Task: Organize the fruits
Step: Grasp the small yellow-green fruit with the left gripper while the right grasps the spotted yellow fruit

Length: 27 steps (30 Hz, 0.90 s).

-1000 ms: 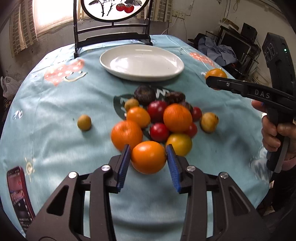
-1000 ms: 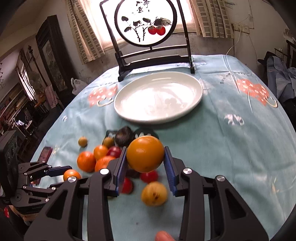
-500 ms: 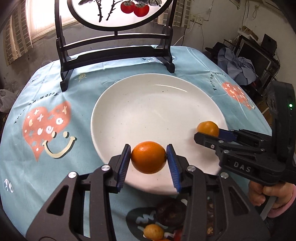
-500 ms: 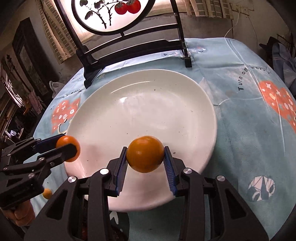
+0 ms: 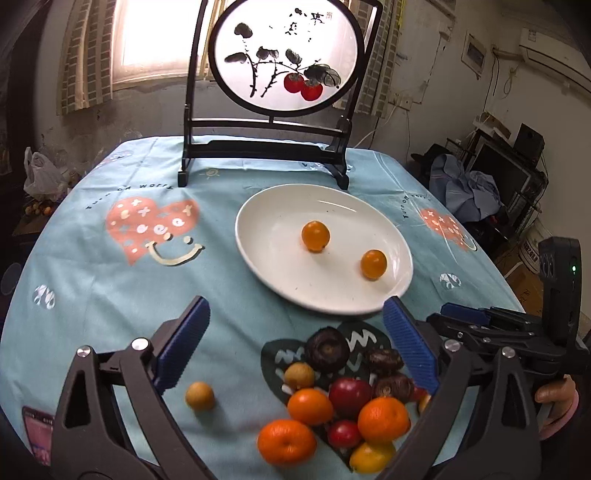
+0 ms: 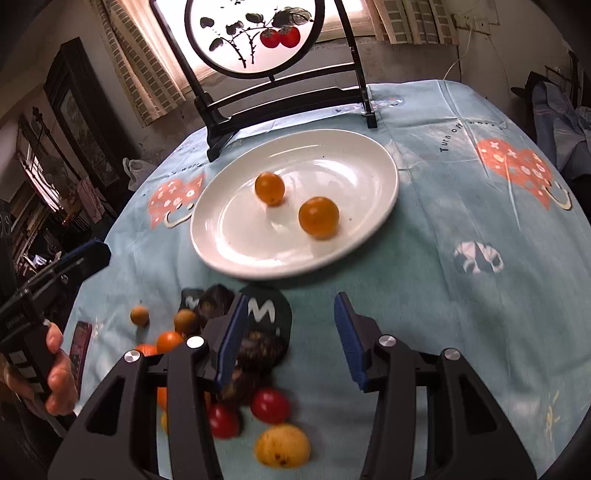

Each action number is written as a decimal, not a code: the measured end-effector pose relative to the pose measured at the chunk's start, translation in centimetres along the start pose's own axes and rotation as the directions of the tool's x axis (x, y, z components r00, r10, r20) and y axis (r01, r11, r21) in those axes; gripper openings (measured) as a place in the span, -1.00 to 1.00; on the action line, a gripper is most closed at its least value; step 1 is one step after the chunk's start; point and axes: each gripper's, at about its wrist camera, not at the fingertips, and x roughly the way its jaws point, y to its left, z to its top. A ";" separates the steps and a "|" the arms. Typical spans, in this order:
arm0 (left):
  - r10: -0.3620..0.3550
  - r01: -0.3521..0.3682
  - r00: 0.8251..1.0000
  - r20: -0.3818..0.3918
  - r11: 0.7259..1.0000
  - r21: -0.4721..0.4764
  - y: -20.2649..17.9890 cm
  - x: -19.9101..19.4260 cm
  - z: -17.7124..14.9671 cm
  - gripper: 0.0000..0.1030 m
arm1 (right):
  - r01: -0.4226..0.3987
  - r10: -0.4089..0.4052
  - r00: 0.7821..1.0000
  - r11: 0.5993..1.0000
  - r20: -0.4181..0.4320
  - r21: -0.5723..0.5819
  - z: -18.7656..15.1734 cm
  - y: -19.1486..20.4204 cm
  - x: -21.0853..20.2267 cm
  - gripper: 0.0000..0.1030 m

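A white plate point(image 5: 258, 254) point(image 6: 369, 206) holds two orange fruits, one near its middle point(image 5: 315, 236) point(image 6: 270, 188) and one further right point(image 5: 373, 264) point(image 6: 318, 217). A pile of mixed fruits point(image 5: 332, 410) point(image 6: 236, 369) lies on the cloth in front of the plate: oranges, red ones, dark brown ones, small yellow ones. My left gripper point(image 5: 295, 343) is open and empty above the pile's near-left side. My right gripper point(image 6: 290, 339) is open and empty over the pile's right edge; it also shows in the left wrist view point(image 5: 465, 317).
A black stand with a round painted screen point(image 5: 284, 55) point(image 6: 255, 33) stands behind the plate. A lone small yellow fruit point(image 5: 199, 396) point(image 6: 139, 315) lies left of the pile. A phone point(image 6: 79, 341) lies at the left table edge. The table has a light blue cloth point(image 5: 110, 280).
Both grippers held an orange fruit over the plate; both have opened, the fruits now lie on the plate, and both grippers have drawn back toward the pile.
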 end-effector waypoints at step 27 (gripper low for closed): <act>0.156 -0.150 0.986 -0.058 0.984 0.091 1.9 -5.0 -10.9 0.94 | 0.050 -0.053 0.995 0.998 -0.085 -0.039 -8.5 1.5 0.4 -0.25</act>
